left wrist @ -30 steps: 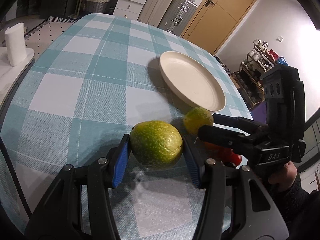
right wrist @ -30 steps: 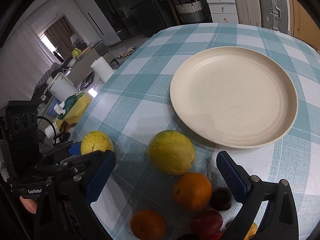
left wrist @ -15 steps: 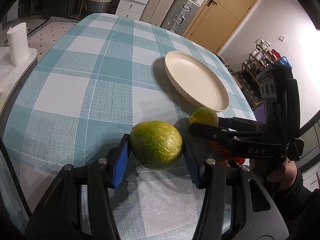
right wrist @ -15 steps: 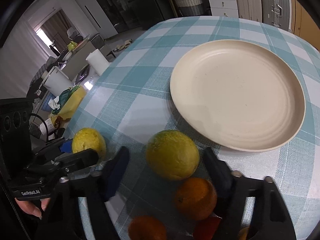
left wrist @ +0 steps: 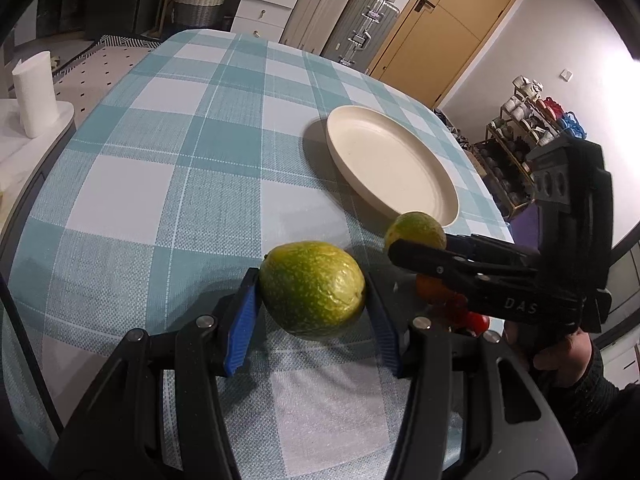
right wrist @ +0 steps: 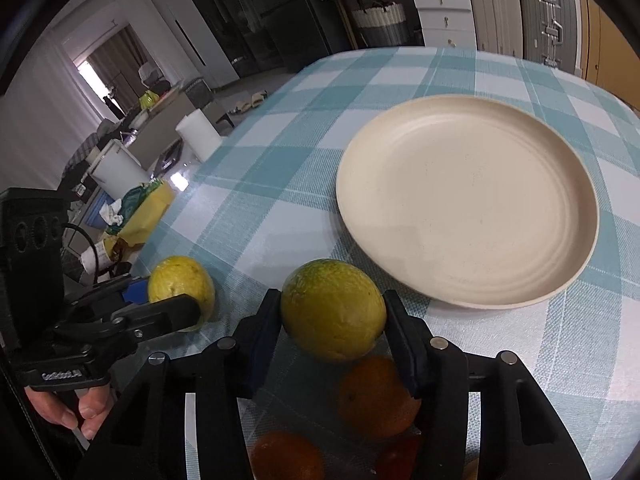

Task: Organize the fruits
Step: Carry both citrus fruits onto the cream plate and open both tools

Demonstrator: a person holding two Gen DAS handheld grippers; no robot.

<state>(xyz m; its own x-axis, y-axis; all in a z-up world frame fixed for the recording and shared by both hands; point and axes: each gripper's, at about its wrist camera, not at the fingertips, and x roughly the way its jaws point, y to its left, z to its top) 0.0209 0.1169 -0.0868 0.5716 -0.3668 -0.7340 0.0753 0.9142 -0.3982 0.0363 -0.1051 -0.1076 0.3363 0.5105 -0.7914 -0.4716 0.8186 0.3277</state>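
My left gripper (left wrist: 311, 280) is shut on a mottled green fruit (left wrist: 312, 292), its blue pads pressing both sides just above the checked tablecloth. In the right wrist view that same fruit (right wrist: 180, 280) shows in the left gripper (right wrist: 176, 300) at lower left. My right gripper (right wrist: 331, 300) is closing, and its pads touch both sides of a yellow-green fruit (right wrist: 334, 316). The left wrist view shows this fruit (left wrist: 416, 226) behind the right gripper (left wrist: 416, 248). An empty cream plate (right wrist: 468, 200) (left wrist: 392, 168) lies just beyond both fruits.
Two oranges (right wrist: 376, 396) (right wrist: 286, 456) and a dark red fruit (right wrist: 400, 460) lie under my right gripper. A paper towel roll (left wrist: 34, 100) stands on a side table to the left. A hand (left wrist: 560, 356) holds the right gripper. Suitcases and drawers stand behind the table.
The right gripper's jaws went from wide open to closed in on the yellow-green fruit. The left gripper kept its hold on the green fruit and stayed put.
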